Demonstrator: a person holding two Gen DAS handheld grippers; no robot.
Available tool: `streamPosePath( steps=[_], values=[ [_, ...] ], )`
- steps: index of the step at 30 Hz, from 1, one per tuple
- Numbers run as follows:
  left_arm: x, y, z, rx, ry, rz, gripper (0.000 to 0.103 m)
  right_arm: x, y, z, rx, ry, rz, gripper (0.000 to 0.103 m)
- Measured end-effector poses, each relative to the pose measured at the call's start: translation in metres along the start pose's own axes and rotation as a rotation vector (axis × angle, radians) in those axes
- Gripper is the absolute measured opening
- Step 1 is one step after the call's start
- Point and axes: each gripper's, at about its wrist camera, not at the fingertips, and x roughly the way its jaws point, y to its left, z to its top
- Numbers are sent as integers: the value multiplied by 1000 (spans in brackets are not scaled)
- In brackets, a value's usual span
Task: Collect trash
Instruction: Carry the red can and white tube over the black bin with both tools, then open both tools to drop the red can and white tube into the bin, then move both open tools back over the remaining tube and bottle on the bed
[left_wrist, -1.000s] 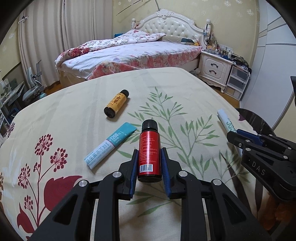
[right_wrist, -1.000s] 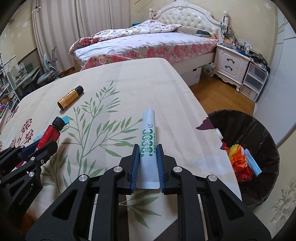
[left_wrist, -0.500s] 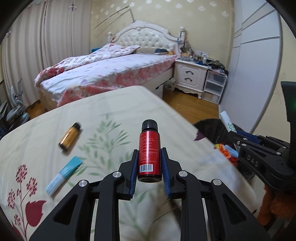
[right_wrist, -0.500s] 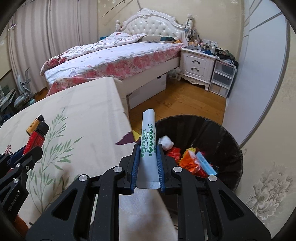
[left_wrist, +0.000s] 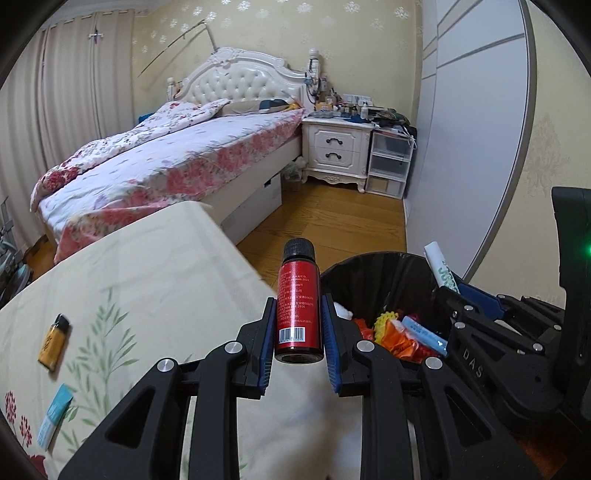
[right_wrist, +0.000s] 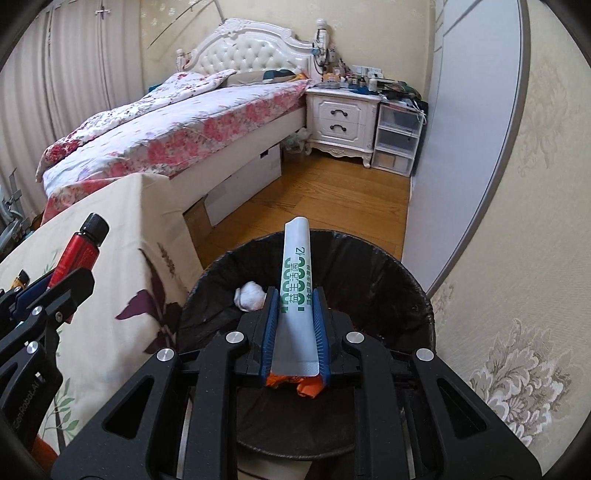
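Bin (right_wrist: 417, 295) w/ trash partly hidden behind right tool (right_wrist: 294, 328) gripping sachet (right_wrist: 297, 291).

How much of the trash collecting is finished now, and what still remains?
Done: the bin already holds orange wrappers and a white wad. In hand: the right tongs grip a white sachet above the bin; the left tongs grip a red bottle near its rim. Left: the yellow bottle and blue sachet lie on the tablecloth.
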Motion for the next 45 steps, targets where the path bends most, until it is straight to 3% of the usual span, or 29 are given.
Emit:
streamPosePath(
  steps=[10, 12, 13, 14, 23, 34, 45],
  values=[
    [38, -24, 5, 66, 57, -31, 25, 29, -21, -2, 60, 34, -10, 22],
    [45, -27, 4, 78, 79, -30, 34, 30, -24, -3, 67, 30, -21, 36],
    [46, -30, 3, 81, 82, -25, 45, 31, -26, -4, 71, 28, -27, 38],
    [46, -30, 3, 83, 85, -22, 50, 31, -27, -4, 74, 30, -28, 38],
    [48, -27, 7, 57, 72, 5, 65, 31, -38, -7, 101, 34, -60, 45],
    [28, -1, -3, 9, 72, 65, 67, 14, -27, -10, 76, 27, -40, 50],
    [-14, 45, -24, -53, 55, 139, 70, -21, 21, -13, 0, -1, 43, 52]
  ],
)
